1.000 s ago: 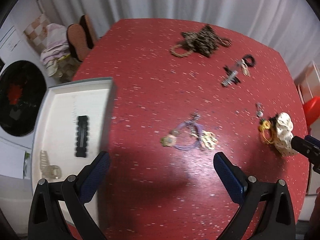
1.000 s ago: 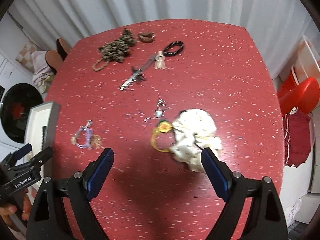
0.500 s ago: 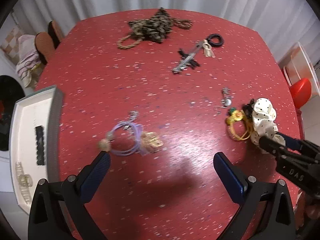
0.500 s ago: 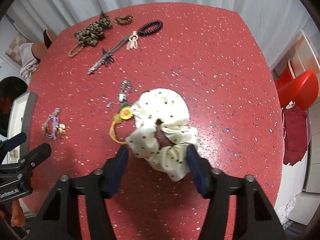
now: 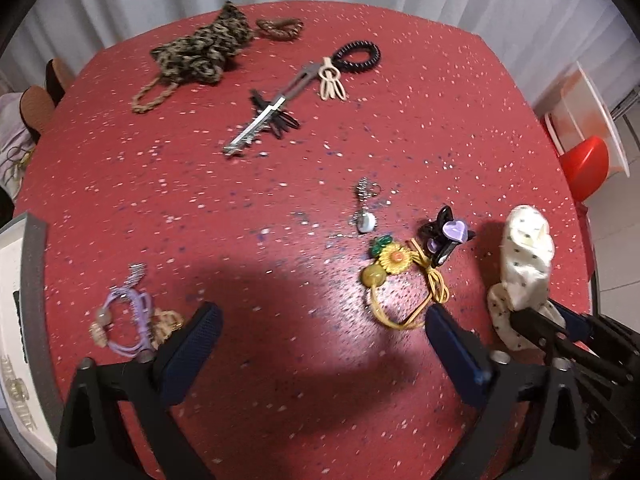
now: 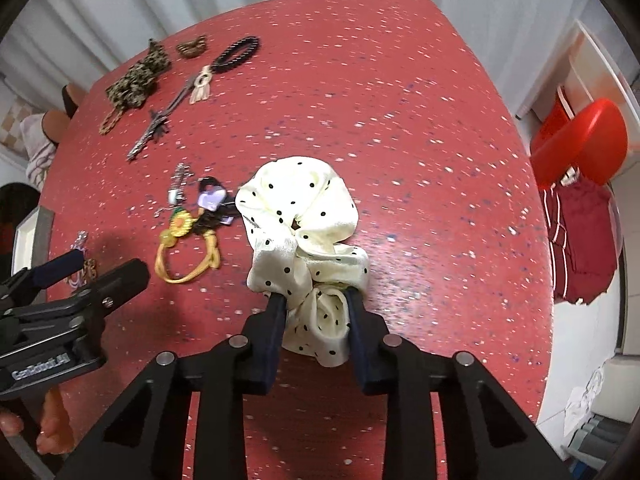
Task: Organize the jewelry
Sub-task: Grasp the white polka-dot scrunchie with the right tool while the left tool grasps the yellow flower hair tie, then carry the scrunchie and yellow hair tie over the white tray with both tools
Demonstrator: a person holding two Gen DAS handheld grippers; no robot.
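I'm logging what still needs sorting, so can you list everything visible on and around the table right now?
polka-dot scrunchie: 1, cream with black dots, near right of table, pinched in the right tool
sunflower hair tie: 1, yellow, left of the scrunchie
heart claw clip: 1, black and lilac, touching the sunflower tie
silver charm: 1, table centre
purple hair ties: small tangle, near left
metal clip: 1, silver, far centre
black coil tie: 1, far side
leopard scrunchie: 1, brown, far left
tray: 1, grey rim, left edge
table: 1, red speckled
left tool: open, over the near edge
right tool: shut on the scrunchie
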